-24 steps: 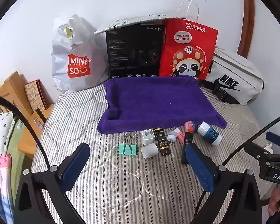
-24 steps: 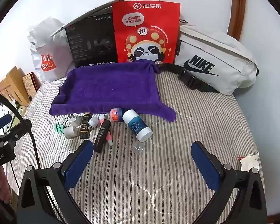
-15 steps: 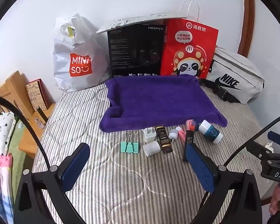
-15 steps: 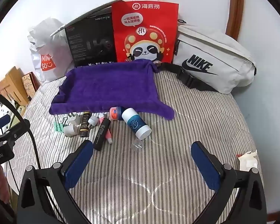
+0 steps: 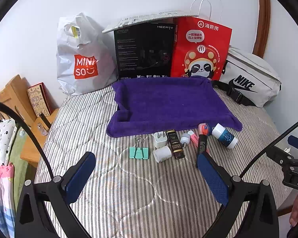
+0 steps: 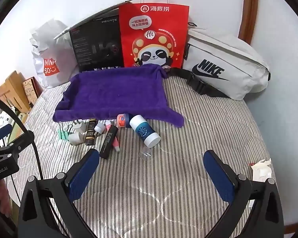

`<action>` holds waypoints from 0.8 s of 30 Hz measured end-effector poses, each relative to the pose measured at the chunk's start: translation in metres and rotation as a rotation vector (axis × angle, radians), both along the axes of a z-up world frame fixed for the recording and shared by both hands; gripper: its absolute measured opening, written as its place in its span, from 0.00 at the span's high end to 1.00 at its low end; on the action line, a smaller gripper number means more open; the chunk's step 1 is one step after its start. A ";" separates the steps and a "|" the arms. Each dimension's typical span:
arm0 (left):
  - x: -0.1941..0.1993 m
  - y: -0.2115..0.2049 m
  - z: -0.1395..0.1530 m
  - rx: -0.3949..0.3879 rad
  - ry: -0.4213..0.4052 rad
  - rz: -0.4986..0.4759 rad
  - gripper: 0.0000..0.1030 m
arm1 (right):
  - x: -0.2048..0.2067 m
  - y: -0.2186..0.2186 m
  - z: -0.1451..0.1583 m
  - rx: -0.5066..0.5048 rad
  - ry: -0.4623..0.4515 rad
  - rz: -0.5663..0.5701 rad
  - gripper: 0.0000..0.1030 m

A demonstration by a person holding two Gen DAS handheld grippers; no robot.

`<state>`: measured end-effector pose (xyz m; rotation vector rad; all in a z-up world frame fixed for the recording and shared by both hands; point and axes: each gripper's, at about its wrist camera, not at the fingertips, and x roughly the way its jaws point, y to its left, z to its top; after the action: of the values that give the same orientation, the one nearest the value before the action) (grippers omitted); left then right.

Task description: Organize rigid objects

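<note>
A purple cloth tray (image 5: 168, 103) (image 6: 113, 91) lies on the striped bed. In front of it lies a row of small items: a teal binder clip (image 5: 139, 152), a white charger plug (image 5: 160, 139), a white cap (image 5: 162, 154), a black and gold tube (image 5: 174, 142), a black tube (image 6: 108, 140), a pink stick (image 6: 114, 140), a red-capped jar (image 6: 122, 119), a blue and white bottle (image 6: 144, 130) and a clear small piece (image 6: 146, 153). My left gripper (image 5: 146, 175) is open and empty, short of the clip. My right gripper (image 6: 152, 175) is open and empty, short of the bottle.
Against the wall stand a white Miniso bag (image 5: 81, 59), a black box (image 5: 144, 49), a red paper bag (image 5: 200, 47) and a white Nike pouch (image 6: 224, 67). A wooden stand (image 5: 15, 99) is off the bed's left edge. Crumpled paper (image 6: 261, 170) lies at the right.
Both grippers have drifted slightly; the scene has shifted a little in each view. Nothing on the bed has moved and both grippers stay open.
</note>
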<state>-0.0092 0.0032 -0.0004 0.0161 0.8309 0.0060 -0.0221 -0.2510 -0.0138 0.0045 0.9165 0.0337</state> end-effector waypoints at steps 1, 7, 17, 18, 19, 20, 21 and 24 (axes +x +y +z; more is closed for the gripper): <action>-0.001 0.000 -0.001 0.001 0.000 0.000 0.00 | 0.000 0.000 0.000 -0.001 0.000 0.000 0.00; -0.002 0.000 -0.001 0.003 -0.001 0.000 0.00 | -0.001 0.000 0.002 0.006 -0.004 0.003 0.00; -0.003 0.003 -0.001 0.003 0.001 0.000 0.00 | -0.004 0.003 0.004 0.011 -0.007 0.011 0.00; -0.002 0.002 -0.001 0.003 0.001 0.000 0.00 | -0.004 0.004 0.004 0.010 -0.007 0.011 0.00; -0.003 0.003 -0.001 0.004 0.001 0.000 0.00 | -0.004 0.004 0.004 0.010 -0.007 0.011 0.00; -0.002 0.002 -0.001 0.004 0.001 0.000 0.00 | -0.004 0.004 0.004 0.011 -0.008 0.011 0.00; -0.003 0.003 -0.001 0.004 0.002 0.000 0.00 | -0.004 0.004 0.004 0.012 -0.008 0.012 0.00; -0.002 0.002 -0.001 0.005 0.002 0.001 0.00 | -0.005 0.004 0.004 0.012 -0.009 0.012 0.00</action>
<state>-0.0115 0.0056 -0.0016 0.0201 0.8328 0.0093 -0.0266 -0.2470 -0.0098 0.0096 0.9072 0.0501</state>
